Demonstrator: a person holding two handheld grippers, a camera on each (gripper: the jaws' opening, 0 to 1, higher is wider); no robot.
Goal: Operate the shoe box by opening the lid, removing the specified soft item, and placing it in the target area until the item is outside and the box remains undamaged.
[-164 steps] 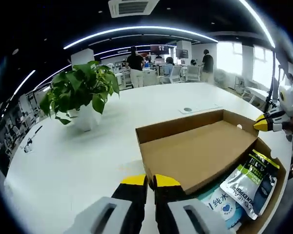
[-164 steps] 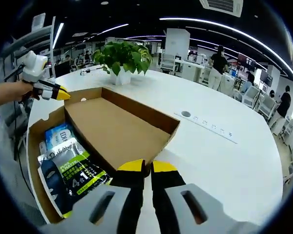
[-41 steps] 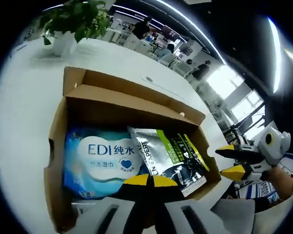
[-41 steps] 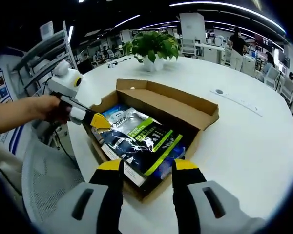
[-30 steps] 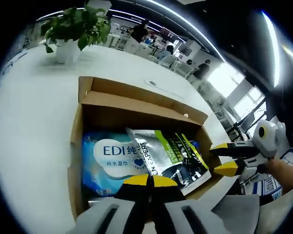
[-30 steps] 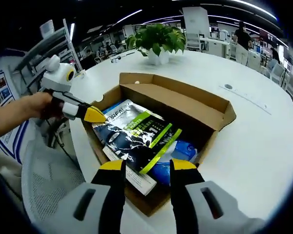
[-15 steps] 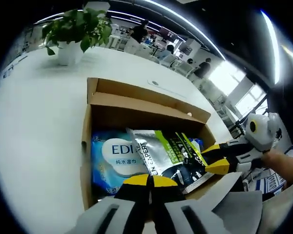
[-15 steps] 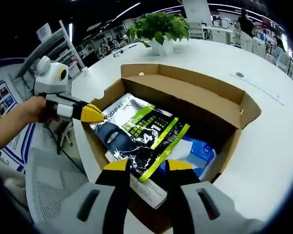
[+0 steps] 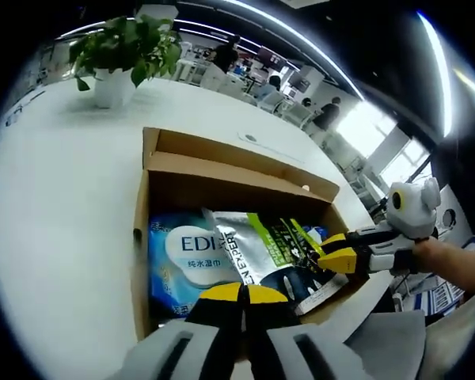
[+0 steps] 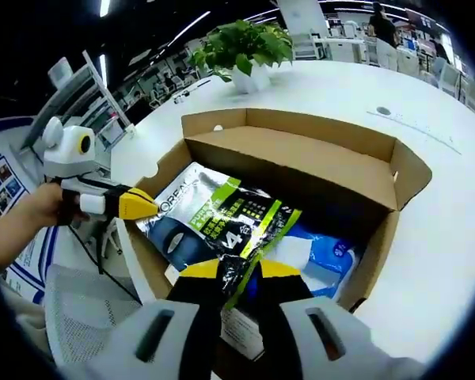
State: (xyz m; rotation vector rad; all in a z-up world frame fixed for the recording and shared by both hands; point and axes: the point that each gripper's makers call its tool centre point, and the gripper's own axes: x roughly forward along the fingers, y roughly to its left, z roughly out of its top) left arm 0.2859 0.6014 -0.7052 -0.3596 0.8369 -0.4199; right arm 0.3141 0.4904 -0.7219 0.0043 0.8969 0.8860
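The cardboard shoe box [image 9: 142, 237] [image 10: 380, 237] stands open on the white table, its lid [image 9: 229, 154] [image 10: 301, 131] folded back on the far side. Inside lie a blue wipes pack [image 9: 182, 249] [image 10: 332, 253] and, partly on top of it, a silver, black and green pouch [image 9: 261, 249] [image 10: 222, 214]. My right gripper [image 10: 239, 273] [image 9: 338, 252] reaches in over the box's near wall, shut on the pouch's edge. My left gripper [image 9: 243, 291] [image 10: 146, 207] is shut and holds nothing; it hovers at the box's side wall, held by a hand.
A potted plant [image 9: 123, 47] [image 10: 241, 43] stands on the white table [image 9: 55, 198] [image 10: 451, 198] beyond the box. A round table socket [image 10: 384, 111] lies past the lid. A grey mesh chair [image 10: 79, 309] is by the table edge. People stand far off.
My right gripper has come forward into the box and its jaws have narrowed onto the pouch's edge. The left gripper has stayed shut beside the box wall.
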